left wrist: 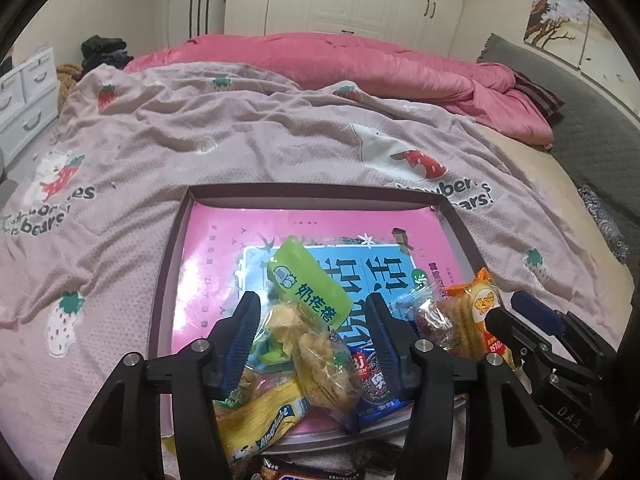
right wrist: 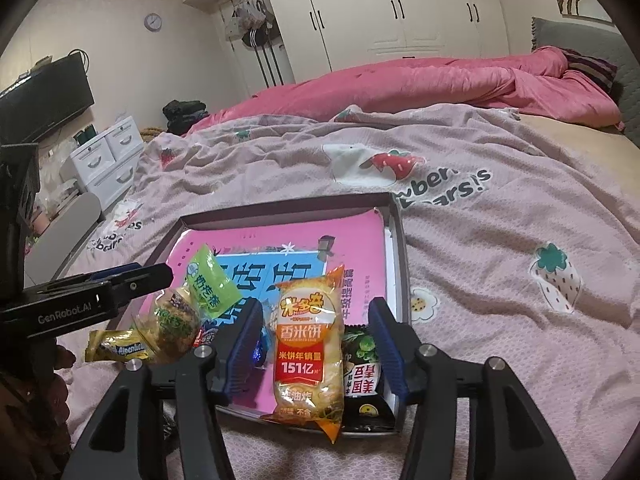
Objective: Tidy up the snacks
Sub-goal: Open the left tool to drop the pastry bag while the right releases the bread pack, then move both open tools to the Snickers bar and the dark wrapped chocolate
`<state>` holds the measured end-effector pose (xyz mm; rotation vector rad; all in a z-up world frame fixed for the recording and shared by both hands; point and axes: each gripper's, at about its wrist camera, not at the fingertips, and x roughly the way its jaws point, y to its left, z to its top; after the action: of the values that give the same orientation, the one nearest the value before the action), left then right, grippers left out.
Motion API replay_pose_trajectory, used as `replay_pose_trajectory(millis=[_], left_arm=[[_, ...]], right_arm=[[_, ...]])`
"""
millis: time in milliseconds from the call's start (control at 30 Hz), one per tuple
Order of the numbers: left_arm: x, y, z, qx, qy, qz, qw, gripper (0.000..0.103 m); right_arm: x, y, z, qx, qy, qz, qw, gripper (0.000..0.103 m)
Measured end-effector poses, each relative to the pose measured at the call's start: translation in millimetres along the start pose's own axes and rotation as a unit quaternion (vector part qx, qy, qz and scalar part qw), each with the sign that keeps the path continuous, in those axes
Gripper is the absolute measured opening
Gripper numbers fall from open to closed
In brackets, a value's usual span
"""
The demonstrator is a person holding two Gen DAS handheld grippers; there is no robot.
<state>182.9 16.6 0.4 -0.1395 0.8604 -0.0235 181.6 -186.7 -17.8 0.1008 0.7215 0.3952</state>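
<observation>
on bedspread [left wrist: 240, 140], tray [left wrist: 176, 240]; green-topped snack bag [left wrist: 312, 320] lies between half-open left tongs [left wrist: 316, 320], ungripped.

Bedroom with white wardrobe [right wrist: 400, 12], pink duvet [left wrist: 320, 64] on bed, white drawer unit [right wrist: 108, 156], wall clock [right wrist: 153, 22].

You have a shallow box lid [right wrist: 396, 240] with a pink lining on the bed; inside lie an orange rice-cracker pack [right wrist: 310, 352], a green-labelled pack [left wrist: 308, 280], and other snacks.
</observation>
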Motion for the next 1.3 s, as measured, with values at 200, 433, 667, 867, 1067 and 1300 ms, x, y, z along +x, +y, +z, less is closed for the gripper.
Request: replay_pose_trajectory(millis=[200,433,667,867,1067,1300], left_arm=[[-18,-2,2,0.010,-0.014,0.003,0.9998,0.068],[-35,-1,3,0.010,-0.025,0.012,0.9996,0.073],[-49,-2,-1,0.005,-0.029,0.013,0.9995,0.078],[-61,-7,-6,0.014,-0.031,0.013,0.9993,0.079],[-73,-8,-9,0.016,-0.036,0.008,0.9992,0.079],[-88,-7,-13,0.023,-0.037,0.003,0.9991,0.079]], right_arm=[[-9,0,3,0.003,-0.012,-0.005,1.000,0.068],[-28,0,6,0.006,-0.042,-0.006,0.999,0.074],[-39,3,4,0.004,-0.047,-0.014,0.999,0.078],[-51,8,-1,-0.003,-0.055,-0.017,0.998,0.080],[-66,13,-4,-0.007,-0.068,-0.011,0.998,0.087],[-74,18,-8,-0.005,-0.063,-0.008,0.998,0.088]])
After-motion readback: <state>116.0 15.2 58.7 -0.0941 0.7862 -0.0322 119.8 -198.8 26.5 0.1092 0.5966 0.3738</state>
